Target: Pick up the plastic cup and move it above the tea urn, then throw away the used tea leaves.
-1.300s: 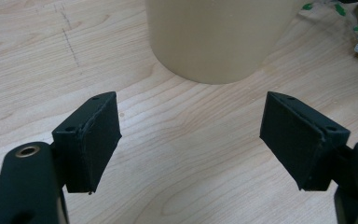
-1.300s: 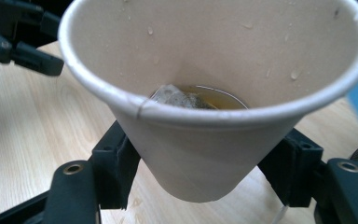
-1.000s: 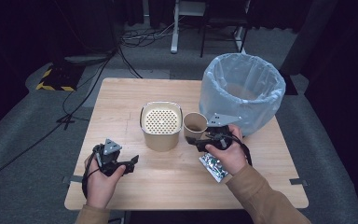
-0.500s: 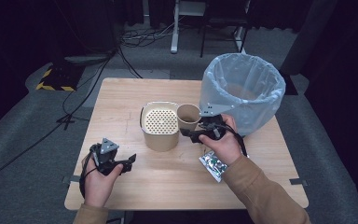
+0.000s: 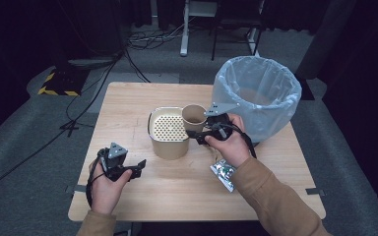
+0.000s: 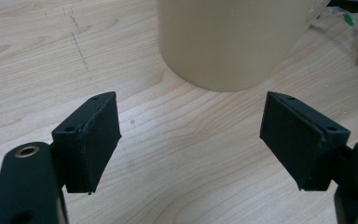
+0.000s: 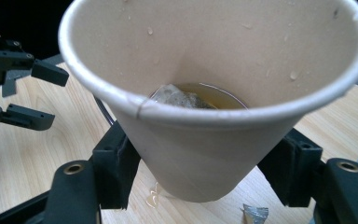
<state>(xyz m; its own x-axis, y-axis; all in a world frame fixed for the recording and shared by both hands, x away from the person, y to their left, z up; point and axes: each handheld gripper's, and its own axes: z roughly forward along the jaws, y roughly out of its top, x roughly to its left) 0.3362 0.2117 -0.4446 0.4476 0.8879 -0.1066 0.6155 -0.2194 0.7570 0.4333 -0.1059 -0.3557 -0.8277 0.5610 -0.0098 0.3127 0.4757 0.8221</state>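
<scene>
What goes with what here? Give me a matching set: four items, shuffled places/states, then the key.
Items:
1. paper cup
2. left gripper
3. foil wrapper
4. bin

States:
A. open, holding nothing
B. lined with a clear bag
C. held in the right gripper, teabag and liquid inside
D. flat on the table by the right forearm

Pairs: 1-C, 2-A, 3-D, 4-B

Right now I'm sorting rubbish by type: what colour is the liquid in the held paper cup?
Amber-brown liquid, clearest in the right gripper view.

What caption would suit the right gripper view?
Right gripper clamps a paper cup holding a tea bag in brown liquid.
</scene>
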